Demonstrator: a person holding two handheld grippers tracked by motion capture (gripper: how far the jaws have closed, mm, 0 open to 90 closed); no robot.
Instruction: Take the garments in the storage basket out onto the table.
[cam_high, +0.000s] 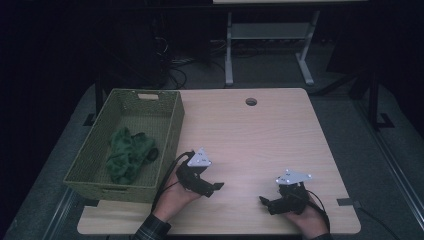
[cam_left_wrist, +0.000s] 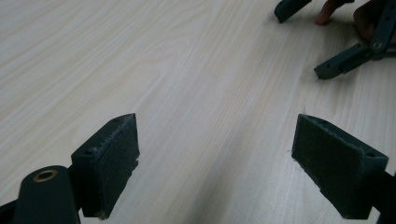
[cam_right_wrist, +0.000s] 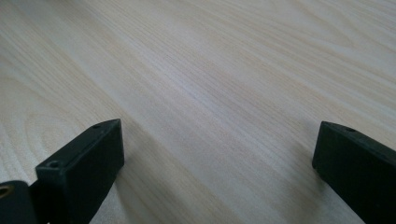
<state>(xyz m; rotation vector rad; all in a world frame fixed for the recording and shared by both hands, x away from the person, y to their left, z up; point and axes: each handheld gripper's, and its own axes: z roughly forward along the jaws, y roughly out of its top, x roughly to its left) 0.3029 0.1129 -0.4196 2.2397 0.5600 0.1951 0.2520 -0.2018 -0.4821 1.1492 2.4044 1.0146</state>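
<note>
High view overhead, facing forward — gripper views skim table (cam_high: 260, 135) closely.

Each tool is black, with two blocky jaws faced in rough dark pads and small screw holes at the tips. The left tool (cam_high: 212, 187) and right tool (cam_high: 266, 201) each carry a grey three-cornered plate and a black cable. A plaid cuff (cam_high: 152, 229) covers the left wrist.

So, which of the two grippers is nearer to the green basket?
The left gripper: it sits just beside the basket holding the green cloth. The right gripper is farther off.
</note>
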